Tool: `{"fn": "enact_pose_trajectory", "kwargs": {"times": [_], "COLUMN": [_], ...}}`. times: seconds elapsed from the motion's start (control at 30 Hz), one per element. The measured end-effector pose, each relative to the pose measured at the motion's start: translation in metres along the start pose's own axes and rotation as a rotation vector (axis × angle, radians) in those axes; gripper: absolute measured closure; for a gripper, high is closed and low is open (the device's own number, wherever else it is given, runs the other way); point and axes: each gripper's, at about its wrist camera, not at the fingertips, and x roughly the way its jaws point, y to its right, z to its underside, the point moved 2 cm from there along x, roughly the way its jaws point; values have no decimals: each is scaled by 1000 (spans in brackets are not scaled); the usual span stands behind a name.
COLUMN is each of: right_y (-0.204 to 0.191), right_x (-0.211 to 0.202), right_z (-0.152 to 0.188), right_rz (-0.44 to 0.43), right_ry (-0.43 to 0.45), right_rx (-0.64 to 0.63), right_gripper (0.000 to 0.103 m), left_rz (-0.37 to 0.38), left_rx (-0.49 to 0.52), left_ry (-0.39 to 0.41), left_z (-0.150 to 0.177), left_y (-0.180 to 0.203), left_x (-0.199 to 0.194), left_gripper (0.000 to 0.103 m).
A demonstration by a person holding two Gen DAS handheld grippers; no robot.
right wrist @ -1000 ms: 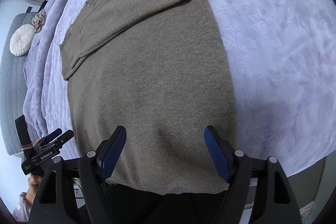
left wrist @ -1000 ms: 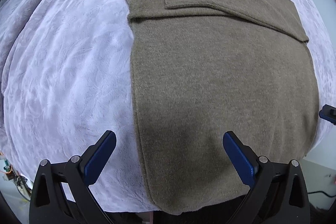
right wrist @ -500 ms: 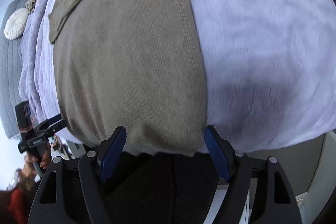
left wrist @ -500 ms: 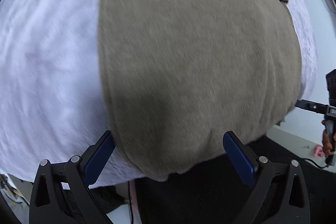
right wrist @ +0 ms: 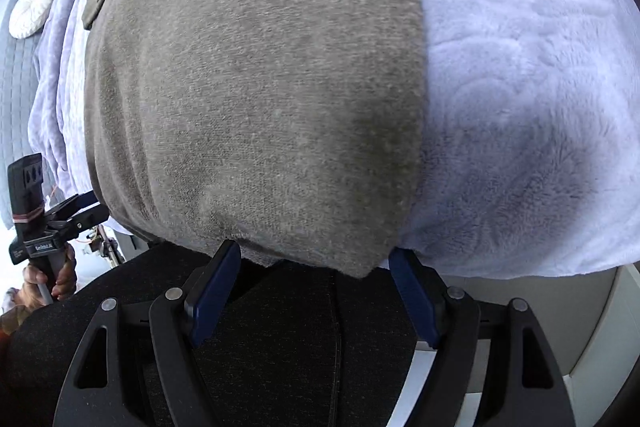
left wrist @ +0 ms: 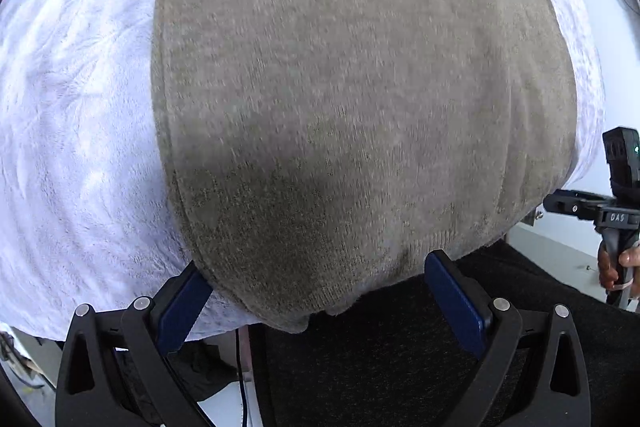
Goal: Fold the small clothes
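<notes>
Both grippers have come down and in toward the near edge of the bed over the last second: a moment ago each looked over the whole garment from well above, and now the hem fills the bottom of each view. The left gripper point(left wrist: 316, 291) has its jaws spread wide, straddling the hanging hem at the near left corner of the sweater point(left wrist: 360, 87), the pads not pressing it. The right gripper point(right wrist: 312, 279) is likewise released, jaws wide about the near right corner. I judge this the approach to pinching both hem corners for a fold up toward the far end. One olive sweater lies flat on the one pale blanket point(left wrist: 72, 107), its hem drooping over the bed's near edge, sleeves already folded across at the far end. Two grippers, two hands. One round cushion point(right wrist: 32, 9) sits at the far left.
</notes>
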Motion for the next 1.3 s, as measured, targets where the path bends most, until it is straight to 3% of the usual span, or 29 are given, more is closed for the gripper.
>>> {"fn": "enact_pose_trajectory", "kwargs": {"times": [0.07,0.2,0.27,0.33,0.37,0.4,0.43,0.5,0.77,1.0,1.13,1.27,1.3], "right_y": [-2,-7,-12,-19,-21,-22,-22,-26,-55,-39,-37,-33,-35], "right_x": [3,11,14,17,16,16,15,11,-24,-65,-49,-39,-35], "right_z": [-1,-1,0,1,2,3,4,7,9,-40,-64,-64,-63], "right_rz": [2,10,5,-17,-30,-36,-48,-111,-297,-422,-398,-416,-430], "right_ry": [-2,-3,-8,-12,-13,-17,-18,-12,40,186,136,44,37], "right_rx": [2,-7,-14,-16,-12,-7,-1,6,-12,92,143,190,201], "right_gripper": [24,24,24,25,43,74,83,90,91,95,95,94,89], "left_rz": [11,0,-34,-49,-29,-3,45,101,216,236,226,199,201], "left_rx": [1,13,1,-3,-3,-4,-7,-14,-36,-114,-123,-85,-86], "left_ry": [-48,-48,-45,-45,-46,-49,-52,-49,38,154,135,119,117], "left_z": [-4,-2,-4,-2,-1,-2,-1,0,-14,-60,-81,-85,-84], "left_y": [-7,3,8,1,0,-3,-4,-9,-7,-22,-33,-35,-36], "left_x": [1,13,20,16,15,14,11,4,-39,-60,-53,-55,-56], "left_gripper": [1,5,23,51,59,73,86,86,86,86,86,86,86]}}
